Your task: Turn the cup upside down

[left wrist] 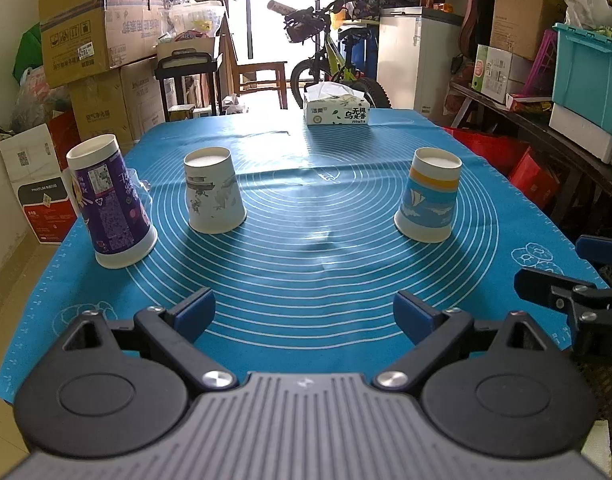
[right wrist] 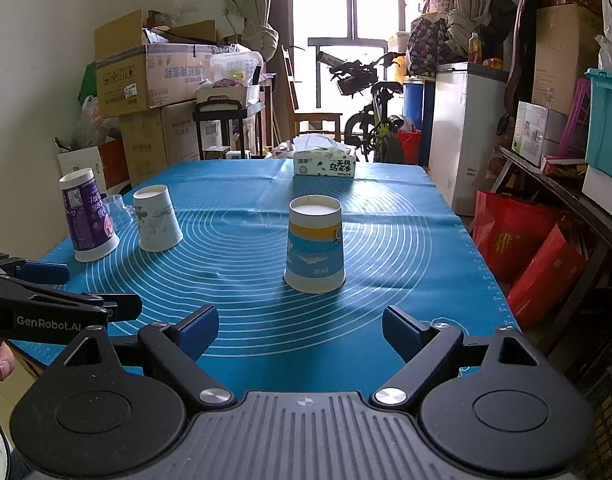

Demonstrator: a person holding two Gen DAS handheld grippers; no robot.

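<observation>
Purple cup [left wrist: 110, 204]: far left on the tabletop [left wrist: 306, 288], mouth down, base up, tilted slightly in the fisheye.
Grey-print cup [left wrist: 214, 192]: just right of the purple one, also mouth down, apart from it.
Blue sailboat cup [right wrist: 314, 245]: centre-right, standing inverted with its long axis upright, well apart from the other two.
Left gripper [left wrist: 304, 314]: released, jaws spread wide, holding nothing, near edge; the grey-print cup lies ahead and to its left.
Right gripper [right wrist: 300, 332]: released and empty; the sailboat cup sits straight ahead of it, so this hand looks nearer.
Judgement: all three visible cups already appear flipped.
</observation>
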